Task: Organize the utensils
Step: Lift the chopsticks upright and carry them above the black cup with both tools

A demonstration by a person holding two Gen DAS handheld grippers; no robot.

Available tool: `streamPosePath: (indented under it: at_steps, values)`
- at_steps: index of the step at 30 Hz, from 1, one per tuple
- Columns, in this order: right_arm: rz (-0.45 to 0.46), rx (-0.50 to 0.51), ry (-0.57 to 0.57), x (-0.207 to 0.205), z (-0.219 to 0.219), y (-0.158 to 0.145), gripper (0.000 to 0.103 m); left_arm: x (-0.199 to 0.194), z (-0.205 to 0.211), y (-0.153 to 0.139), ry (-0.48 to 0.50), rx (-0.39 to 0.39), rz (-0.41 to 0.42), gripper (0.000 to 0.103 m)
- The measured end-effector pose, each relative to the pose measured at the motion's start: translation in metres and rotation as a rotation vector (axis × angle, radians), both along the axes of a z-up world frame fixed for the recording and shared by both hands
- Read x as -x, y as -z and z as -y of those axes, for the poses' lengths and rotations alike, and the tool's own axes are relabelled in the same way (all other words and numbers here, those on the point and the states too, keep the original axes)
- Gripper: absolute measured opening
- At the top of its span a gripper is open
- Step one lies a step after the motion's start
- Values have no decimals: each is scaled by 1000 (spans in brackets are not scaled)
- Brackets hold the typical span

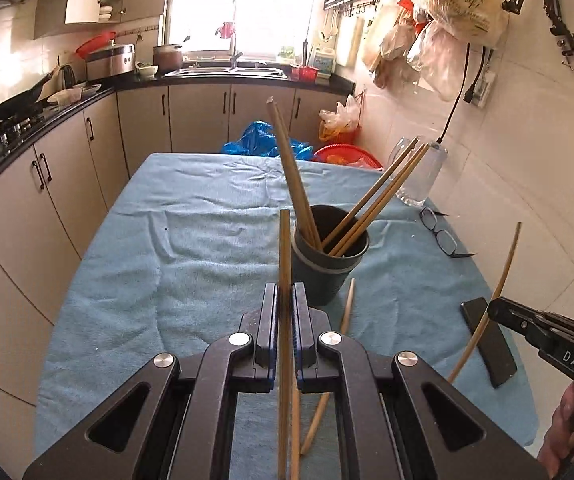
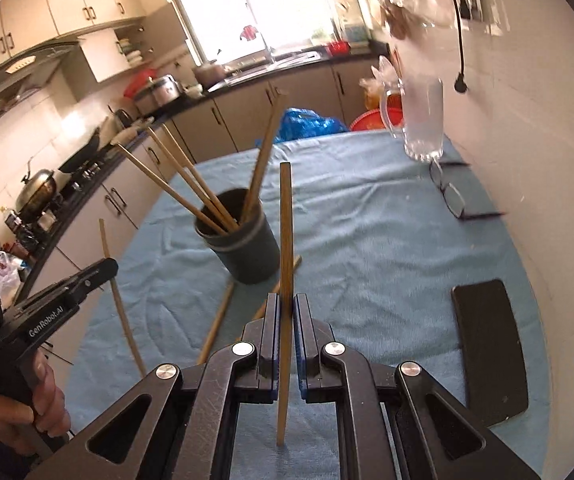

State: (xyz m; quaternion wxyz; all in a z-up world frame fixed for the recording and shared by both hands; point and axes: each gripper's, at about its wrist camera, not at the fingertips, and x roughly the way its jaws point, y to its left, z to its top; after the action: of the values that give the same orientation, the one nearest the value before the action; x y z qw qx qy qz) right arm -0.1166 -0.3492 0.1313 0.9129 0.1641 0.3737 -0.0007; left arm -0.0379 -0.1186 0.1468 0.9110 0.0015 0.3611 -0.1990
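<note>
A dark cup (image 1: 329, 258) stands on the blue cloth and holds several wooden chopsticks (image 1: 293, 176). My left gripper (image 1: 285, 300) is shut on one upright chopstick (image 1: 285, 256), just in front of and left of the cup. My right gripper (image 2: 285, 308) is shut on another upright chopstick (image 2: 285, 220), in front of the cup (image 2: 243, 240). The right gripper (image 1: 499, 312) also shows in the left wrist view with its chopstick (image 1: 503, 276). Loose chopsticks (image 1: 345, 312) lie on the cloth near the cup's base.
A black phone (image 2: 487, 344) lies on the cloth at the right. Eyeglasses (image 2: 453, 196) and a glass jug (image 2: 423, 120) sit at the far right by the tiled wall. Kitchen counters run along the left and back.
</note>
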Motion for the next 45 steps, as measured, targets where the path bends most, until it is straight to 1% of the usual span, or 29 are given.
streamPosePath:
  at_steps: [4,23,34,45]
  values:
    - [28,-3,-5,6,3,-9,7,4,5,-6,2,0,19,6]
    - [104,-34,-21,13,22,-30,7,21,19,-35,-13,6,83,6]
    - [120,-50,-5,20,39,-36,7,26,27,-42,-13,10,83,6]
    - [122,-74,15,25,55,-36,7,27,38,-44,0,6,74,6]
